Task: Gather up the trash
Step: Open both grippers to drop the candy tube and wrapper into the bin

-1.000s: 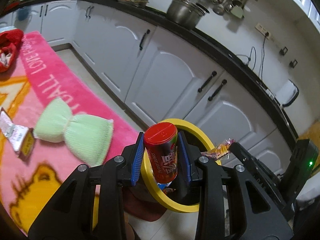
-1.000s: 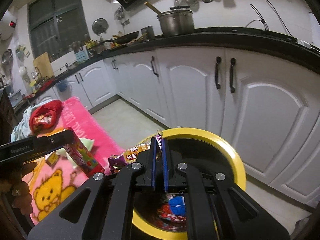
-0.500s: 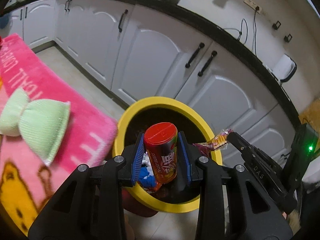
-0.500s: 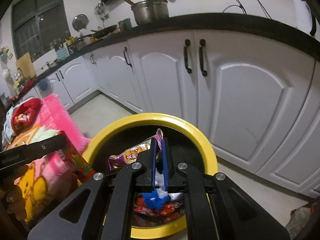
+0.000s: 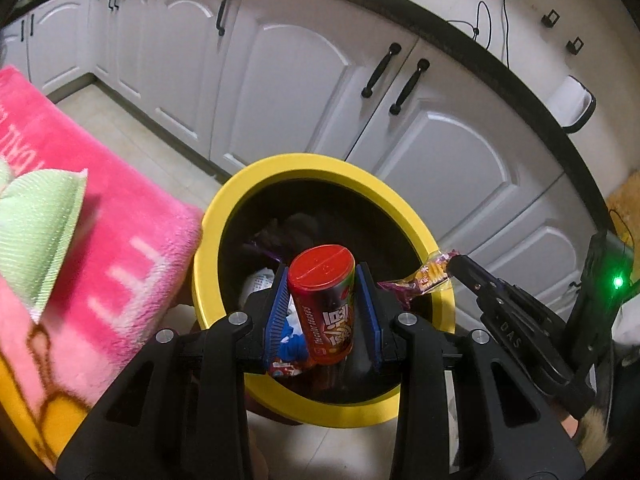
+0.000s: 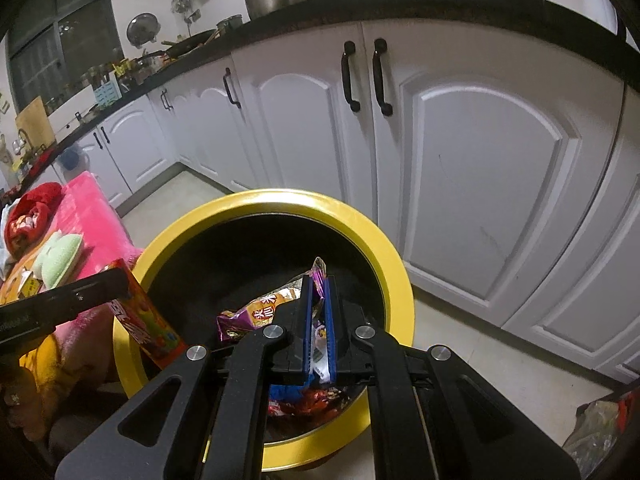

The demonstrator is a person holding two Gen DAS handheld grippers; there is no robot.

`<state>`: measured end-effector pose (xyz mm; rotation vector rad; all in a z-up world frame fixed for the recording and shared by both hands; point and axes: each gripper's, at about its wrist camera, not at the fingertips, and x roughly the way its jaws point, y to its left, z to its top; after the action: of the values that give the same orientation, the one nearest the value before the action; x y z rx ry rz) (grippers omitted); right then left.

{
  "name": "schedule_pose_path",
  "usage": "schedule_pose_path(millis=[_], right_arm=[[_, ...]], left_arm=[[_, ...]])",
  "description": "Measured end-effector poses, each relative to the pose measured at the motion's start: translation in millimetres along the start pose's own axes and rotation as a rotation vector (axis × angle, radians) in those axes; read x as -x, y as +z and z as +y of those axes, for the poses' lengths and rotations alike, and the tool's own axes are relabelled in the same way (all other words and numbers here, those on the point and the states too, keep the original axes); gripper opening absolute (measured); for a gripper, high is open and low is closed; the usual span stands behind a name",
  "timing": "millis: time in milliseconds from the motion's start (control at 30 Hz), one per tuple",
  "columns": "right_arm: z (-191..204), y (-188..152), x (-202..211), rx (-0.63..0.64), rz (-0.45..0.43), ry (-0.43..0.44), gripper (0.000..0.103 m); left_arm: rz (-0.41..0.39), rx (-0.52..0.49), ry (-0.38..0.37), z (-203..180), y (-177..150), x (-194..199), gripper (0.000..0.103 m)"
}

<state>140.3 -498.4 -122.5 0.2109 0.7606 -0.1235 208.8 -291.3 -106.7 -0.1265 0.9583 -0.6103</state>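
Observation:
My left gripper [image 5: 322,276] is shut on a red snack can [image 5: 325,304] and holds it upright over the yellow-rimmed trash bin [image 5: 224,216]. The can [image 6: 144,324] also shows in the right wrist view at the bin's left edge. My right gripper [image 6: 318,284] is shut on a purple and orange snack wrapper [image 6: 256,312] above the bin's rim [image 6: 384,248]. The wrapper [image 5: 424,276] shows in the left wrist view at the bin's right rim. Several wrappers lie inside the bin.
White kitchen cabinets [image 6: 480,160] stand right behind the bin. A pink blanket [image 5: 120,248] with a green cloth [image 5: 36,232] lies to the left of the bin. A crumpled bag [image 6: 596,432] lies on the floor at the right.
Both grippers have moved forward over the bin, which now fills more of each view. The can and the wrapper are still held.

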Motion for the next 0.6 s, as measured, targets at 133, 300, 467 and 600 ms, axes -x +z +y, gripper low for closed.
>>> schedule_pose_path(millis=[133, 300, 467, 600], right_arm=[[-1.8, -3.1, -3.2, -0.007, 0.015, 0.003, 0.006], [-5.8, -4.8, -7.2, -0.023, 0.032, 0.007, 0.007], [-9.0, -5.4, -10.1, -0.044, 0.049, 0.015, 0.008], [-10.1, -4.1, -10.7, -0.049, 0.056, 0.016, 0.010]], left_arm=[[0.016, -0.006, -0.002, 0.1, -0.2, -6.0, 0.026], [0.039, -0.006, 0.003, 1.4, -0.5, -11.5, 0.026], [0.049, -0.009, 0.007, 1.6, -1.6, -11.8, 0.026], [0.051, -0.002, 0.013, 3.4, -1.9, -10.5, 0.026]])
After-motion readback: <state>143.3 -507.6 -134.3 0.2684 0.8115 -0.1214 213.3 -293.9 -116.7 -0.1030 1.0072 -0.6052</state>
